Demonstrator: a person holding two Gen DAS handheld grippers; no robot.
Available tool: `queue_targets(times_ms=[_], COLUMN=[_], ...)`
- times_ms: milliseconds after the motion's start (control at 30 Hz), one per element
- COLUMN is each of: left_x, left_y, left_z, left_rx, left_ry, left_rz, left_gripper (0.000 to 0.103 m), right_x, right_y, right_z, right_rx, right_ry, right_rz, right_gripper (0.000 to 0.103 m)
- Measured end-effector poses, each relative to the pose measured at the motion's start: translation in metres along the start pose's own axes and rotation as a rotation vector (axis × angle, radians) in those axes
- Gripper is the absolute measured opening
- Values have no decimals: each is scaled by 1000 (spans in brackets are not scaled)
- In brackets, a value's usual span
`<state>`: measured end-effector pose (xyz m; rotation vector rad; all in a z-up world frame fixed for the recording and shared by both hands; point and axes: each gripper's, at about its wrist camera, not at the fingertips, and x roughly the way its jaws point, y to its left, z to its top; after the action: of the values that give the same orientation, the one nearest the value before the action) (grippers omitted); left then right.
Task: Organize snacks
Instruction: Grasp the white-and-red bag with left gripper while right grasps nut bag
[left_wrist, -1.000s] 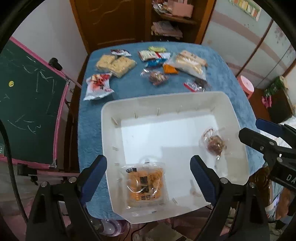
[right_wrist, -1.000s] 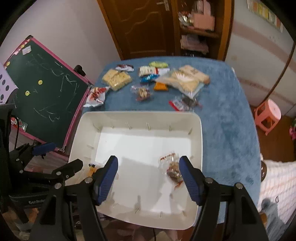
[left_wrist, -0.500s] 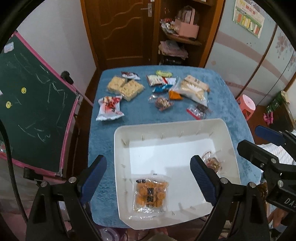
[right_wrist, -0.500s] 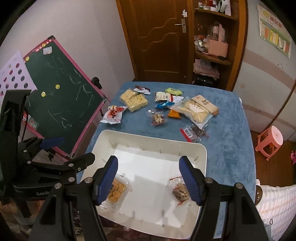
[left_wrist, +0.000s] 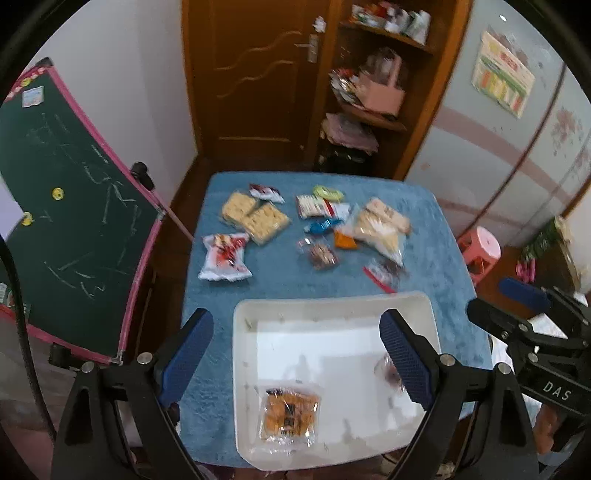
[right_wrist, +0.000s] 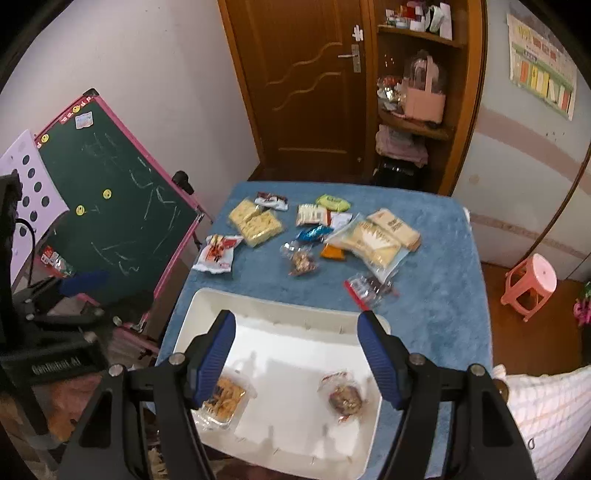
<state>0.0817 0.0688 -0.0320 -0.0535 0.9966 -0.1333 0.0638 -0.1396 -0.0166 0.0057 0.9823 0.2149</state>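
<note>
1. Our snacks so far: two are in the white rectangular plastic tray (right_wrist: 192, 325) at the near end of the desk. A clear packet of orange crackers (left_wrist: 288, 415) lies near the front left, and a clear packet of something dark brown (right_wrist: 345, 397) is on the right side.
2. Most of the job is left, we reckon. Beyond the tray, loose on the blue fuzzy desk cover (right_wrist: 439, 295), there's a red-and-white wrapper (right_wrist: 216, 254), two pale yellow cracker packs (right_wrist: 256, 221), a clear nut bag (right_wrist: 301, 260), a small blue packet (right_wrist: 314, 233), an orange one (right_wrist: 332, 253), a green one (right_wrist: 332, 202), a big clear bag of pale biscuits (right_wrist: 373, 242) and a red-edged clear bag (right_wrist: 367, 290) nearest the tray. A few more little ones at the far end are too blurry to call.
3. Our left gripper (left_wrist: 297, 360) hangs above the tray, fingers wide apart, nothing between them.
4. Our right gripper (right_wrist: 297, 356) is the same: fingers apart and empty, over the tray.
5. Next up is probably grabbing another packet from the pile.
</note>
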Motion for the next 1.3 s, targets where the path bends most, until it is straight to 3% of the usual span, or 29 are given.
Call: queue_targets(times_ms=[300, 467, 733, 800, 1000, 1300], left_x=[-20, -9, 38, 58, 129, 246], left_y=[21, 33, 46, 50, 76, 110], left_z=[51, 74, 100, 107, 123, 104], left_rx=[-32, -46, -13, -2, -48, -136], left_ry=[-123, -125, -95, -68, 49, 285], left_rz=[92, 140, 222, 247, 210, 125], left_gripper=[91, 91, 91, 91, 91, 91], right_x=[-18, -15, 29, 46, 115, 230], right_y=[-4, -3, 4, 2, -13, -25], right_z=[51, 76, 106, 113, 133, 128], right_rx=[-31, -44, -78, -81, -50, -33], right_ry=[-99, -134, -120, -103, -3, 222], right_rz=[2, 24, 11, 11, 46, 68], right_gripper=[69, 77, 77, 77, 77, 77])
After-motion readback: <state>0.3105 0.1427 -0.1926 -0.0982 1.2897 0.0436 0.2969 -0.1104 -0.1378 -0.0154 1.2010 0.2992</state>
